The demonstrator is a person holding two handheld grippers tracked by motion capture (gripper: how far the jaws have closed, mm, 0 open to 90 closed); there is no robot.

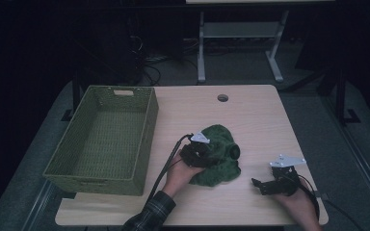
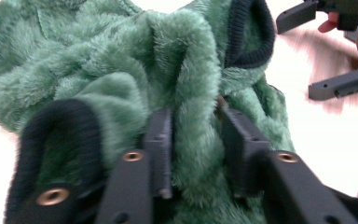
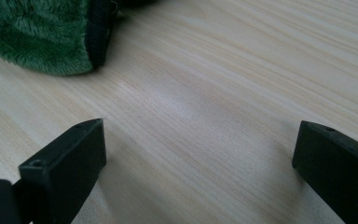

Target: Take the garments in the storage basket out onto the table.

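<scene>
So the green fuzzy garment [image 1: 218, 156] is lying in a crumpled heap on the light wooden table [image 1: 250, 115], a bit toward the near edge and roughly mid-table, just to the right of the woven green basket [image 1: 103, 139]. It's got dark ribbed cuffs, you can see one [image 1: 233, 152] poking out on its right side in the high view, and up close in the left gripper view there's a dark ribbed edge [image 2: 251, 32] curling over the top of the fleece. The left gripper [image 1: 198, 150] is down on the left part of the heap, and in its own view a thick fold of the fleece [image 2: 193, 116] stands right between its two black jaws; the jaws sit on either side of that fold with the fuzz brushing them, but I honestly can't tell if they're pinching it or just straddling it. The right gripper [image 1: 259, 185] is off to the right, near the table's front edge, well apart from the garment, jaws spread wide with nothing but bare wood between them. The basket sits at the left of the table, partly hanging over the left edge.
</scene>
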